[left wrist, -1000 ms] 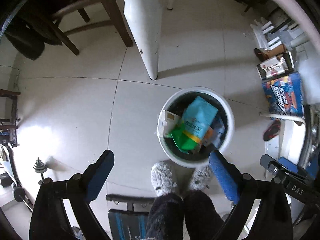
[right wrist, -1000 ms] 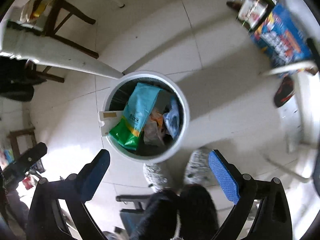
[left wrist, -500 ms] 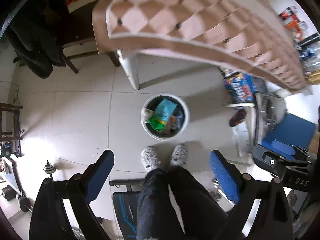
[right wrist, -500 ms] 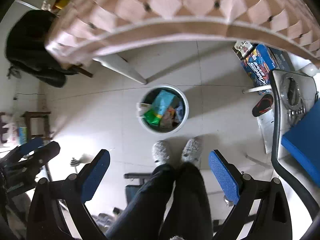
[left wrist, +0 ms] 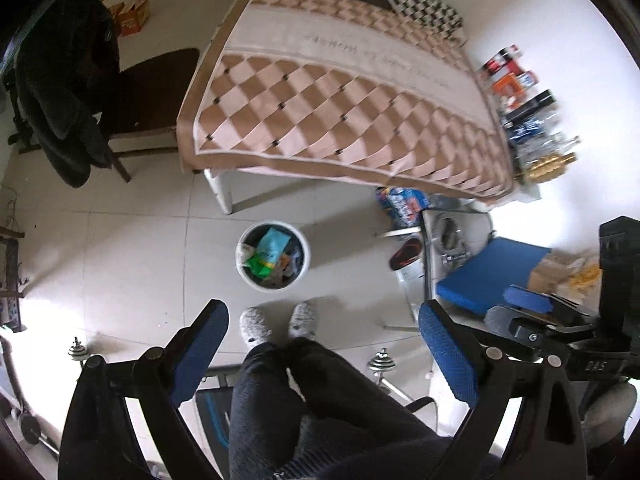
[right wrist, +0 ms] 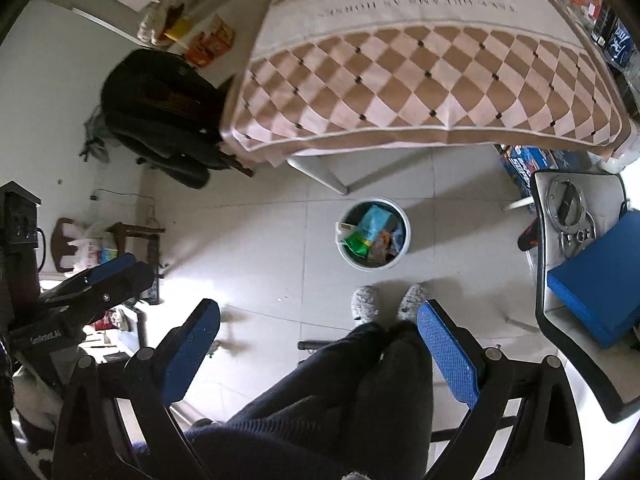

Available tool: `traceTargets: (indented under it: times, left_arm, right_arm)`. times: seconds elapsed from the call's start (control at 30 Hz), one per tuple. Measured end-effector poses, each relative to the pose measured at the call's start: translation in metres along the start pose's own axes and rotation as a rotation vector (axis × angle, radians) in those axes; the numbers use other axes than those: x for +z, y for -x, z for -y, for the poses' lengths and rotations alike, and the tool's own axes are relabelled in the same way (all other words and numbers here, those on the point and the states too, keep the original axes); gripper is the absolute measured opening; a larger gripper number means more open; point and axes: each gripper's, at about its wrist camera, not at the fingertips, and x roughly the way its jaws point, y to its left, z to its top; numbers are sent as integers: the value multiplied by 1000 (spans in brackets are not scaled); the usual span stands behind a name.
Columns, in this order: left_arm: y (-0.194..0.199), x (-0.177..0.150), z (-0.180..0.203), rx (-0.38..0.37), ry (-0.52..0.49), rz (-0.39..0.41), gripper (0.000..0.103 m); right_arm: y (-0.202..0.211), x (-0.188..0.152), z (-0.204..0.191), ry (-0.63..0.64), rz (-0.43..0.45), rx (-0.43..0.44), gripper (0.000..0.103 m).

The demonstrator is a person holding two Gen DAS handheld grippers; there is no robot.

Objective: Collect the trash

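Several wrappers fill the white bin (left wrist: 274, 255) at frame centre, just past our slippers (left wrist: 254, 325) — we judge collection done. Left gripper (left wrist: 322, 354) and right gripper (right wrist: 318, 346) both spread, empty — held high above the floor, clear of the checkered table (left wrist: 344, 120).

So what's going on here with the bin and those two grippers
A seated person holds the left gripper and right gripper high above the floor, both open and empty. The white trash bin stands on the tiles by their slippers, holding a teal bag and other wrappers. The checkered table looks bare.
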Motion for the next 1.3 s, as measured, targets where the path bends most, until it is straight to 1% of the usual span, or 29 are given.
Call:
traceTargets:
  times: [0.1,0.27,0.43,0.87,0.97,1.3]
  left_arm:
    - [16,-2,6,-18,-15,21,97]
    - [36,-6,10,-38,-17,48,97]
    - [49,-12,11,-56,-17,56,97]
    - [54,-15,16,-65,-29,59,97]
    - [55,-14,17,-77,-40,60,103]
    - [53,-4,23,-100,-58,52,103]
  right_arm:
    - [20,-4,-5,2,14,27,103]
    - [44,-9,-14,13,34,48,103]
    - [52,-12,-16,21,32,61,103]
    - [62,-12,-24,46,13,63,103]
    - [62,-11,-24,49,10,64,103]
    - [67,-9,-23,54,4,64,103]
